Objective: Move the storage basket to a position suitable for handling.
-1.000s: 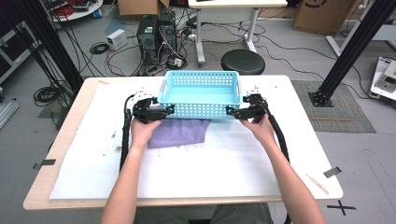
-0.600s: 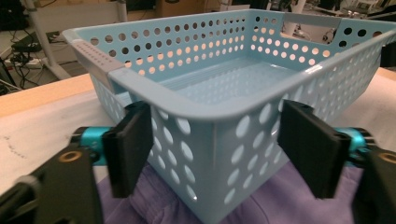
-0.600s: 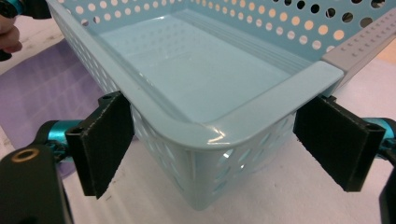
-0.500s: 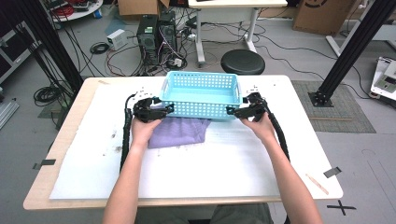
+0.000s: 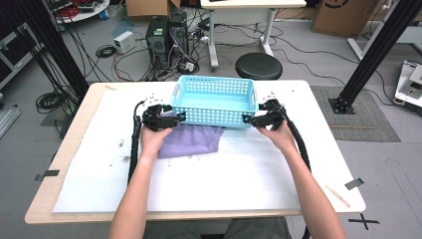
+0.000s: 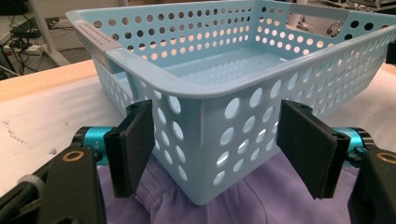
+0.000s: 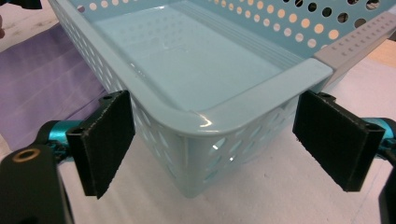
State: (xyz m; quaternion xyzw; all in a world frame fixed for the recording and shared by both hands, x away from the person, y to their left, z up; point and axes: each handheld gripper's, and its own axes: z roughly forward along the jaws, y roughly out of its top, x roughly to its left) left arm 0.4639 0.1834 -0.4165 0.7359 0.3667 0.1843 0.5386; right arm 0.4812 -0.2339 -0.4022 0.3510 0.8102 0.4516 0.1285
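Little is changed since the earlier high view: the light blue basket [image 5: 214, 101] is kept at the upper middle of the frame, and both hands are kept at its near corners. Only the jaws of the left hand-held gripper [image 5: 175, 118] have just been opening a little, with the basket's corner between them.

In the left gripper view, the left hand-held gripper [image 6: 224, 149] is seen spread wide, its two black pads standing on either side of the basket's perforated corner [image 6: 205, 140]; the left-hand pad lies just at the wall, the right-hand pad apart from it. The purple cloth [image 6: 252, 200] is seen under that corner, at the bottom of the frame.

In the right gripper view, the right hand-held gripper [image 7: 219, 140] is likewise held wide, its pads set clear of the other near corner [image 7: 196, 154].

In the high view, the right hand-held gripper [image 5: 251, 119] is seen at the basket's right end, and the purple cloth [image 5: 191, 142] is spread on the white-covered tabletop [image 5: 224, 179], partly under the basket.
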